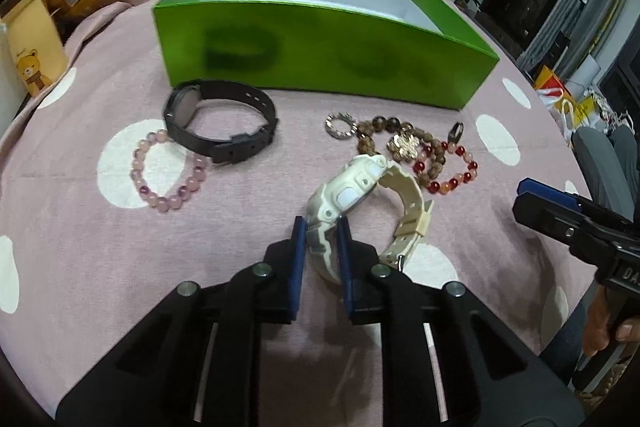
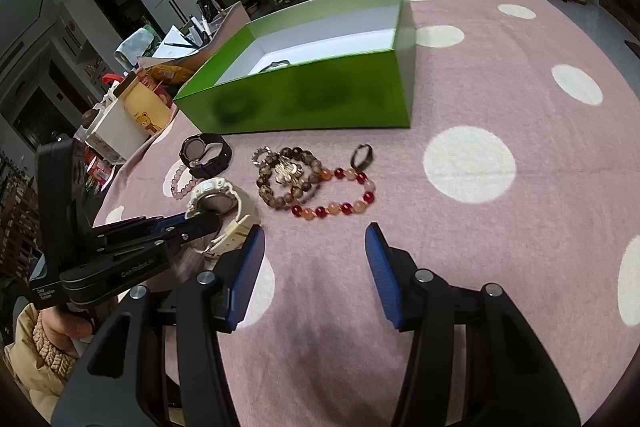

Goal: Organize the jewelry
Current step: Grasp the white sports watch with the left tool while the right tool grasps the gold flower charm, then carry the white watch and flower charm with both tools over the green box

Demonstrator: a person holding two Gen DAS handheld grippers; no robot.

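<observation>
My left gripper [image 1: 322, 229] is shut on the strap of a white watch [image 1: 352, 191] that lies on the pink dotted cloth. From the right wrist the same watch [image 2: 218, 203] shows with the left gripper [image 2: 204, 221] clamped on its near side. My right gripper [image 2: 316, 239] stands open above bare cloth, short of a red and orange bead bracelet [image 2: 340, 207]. Beyond lie a brown bead bracelet [image 1: 376, 131], a gold flower piece [image 1: 404, 145], a silver ring [image 1: 340, 125], a black watch [image 1: 224, 123] and a pink bead bracelet [image 1: 168, 175]. A green box [image 1: 320, 55] stands open behind them.
One watch-like item [image 2: 276, 65] lies inside the green box [image 2: 320, 99]. A small dark ring [image 2: 362, 155] sits right of the brown beads. A bear-print carton [image 1: 32, 55] and desk clutter stand at the cloth's left edge. A hand [image 2: 56, 331] holds the left gripper.
</observation>
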